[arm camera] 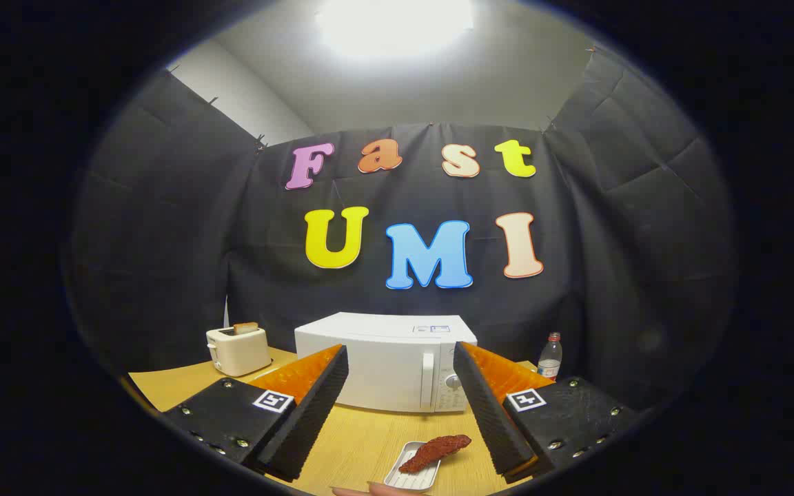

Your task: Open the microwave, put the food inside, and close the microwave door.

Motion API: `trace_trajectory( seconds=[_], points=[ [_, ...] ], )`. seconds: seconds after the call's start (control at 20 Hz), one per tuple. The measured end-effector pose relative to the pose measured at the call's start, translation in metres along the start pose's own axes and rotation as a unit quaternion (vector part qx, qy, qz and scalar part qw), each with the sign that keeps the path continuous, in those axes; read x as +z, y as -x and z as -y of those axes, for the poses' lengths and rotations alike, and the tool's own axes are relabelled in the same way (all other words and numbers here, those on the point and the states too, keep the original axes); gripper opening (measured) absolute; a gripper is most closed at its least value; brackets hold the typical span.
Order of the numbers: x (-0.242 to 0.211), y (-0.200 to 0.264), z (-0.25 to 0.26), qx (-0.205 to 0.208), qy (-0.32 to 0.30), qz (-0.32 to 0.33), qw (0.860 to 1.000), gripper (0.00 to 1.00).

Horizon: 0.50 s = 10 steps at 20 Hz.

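A white microwave (383, 362) stands on the wooden table (362, 441) beyond my fingers, its door shut, with a vertical handle (427, 381) and knobs at its right side. A reddish-brown piece of food (436, 451) lies on a small white tray (411, 475) on the table, low between my fingers and nearer the right one. My gripper (400, 362) is open and holds nothing; its fingertips frame the microwave's front. A fingertip of a person's hand (387, 489) shows just in front of the tray.
A cream toaster (237, 349) with a slice of bread in it stands left of the microwave. A clear plastic bottle (549, 356) with a red cap stands to the microwave's right, behind my right finger. Black cloth walls close the booth.
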<state>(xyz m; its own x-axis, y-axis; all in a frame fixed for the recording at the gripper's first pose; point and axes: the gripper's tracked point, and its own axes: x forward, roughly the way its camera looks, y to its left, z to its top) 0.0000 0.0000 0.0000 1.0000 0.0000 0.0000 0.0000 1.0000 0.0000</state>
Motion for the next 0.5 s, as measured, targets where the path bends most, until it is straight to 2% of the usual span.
trace_trajectory(
  seconds=[0.5],
  points=[
    [0.0001,-0.0013,0.0036,-0.005,0.0,0.002,1.0,0.97]
  ],
)
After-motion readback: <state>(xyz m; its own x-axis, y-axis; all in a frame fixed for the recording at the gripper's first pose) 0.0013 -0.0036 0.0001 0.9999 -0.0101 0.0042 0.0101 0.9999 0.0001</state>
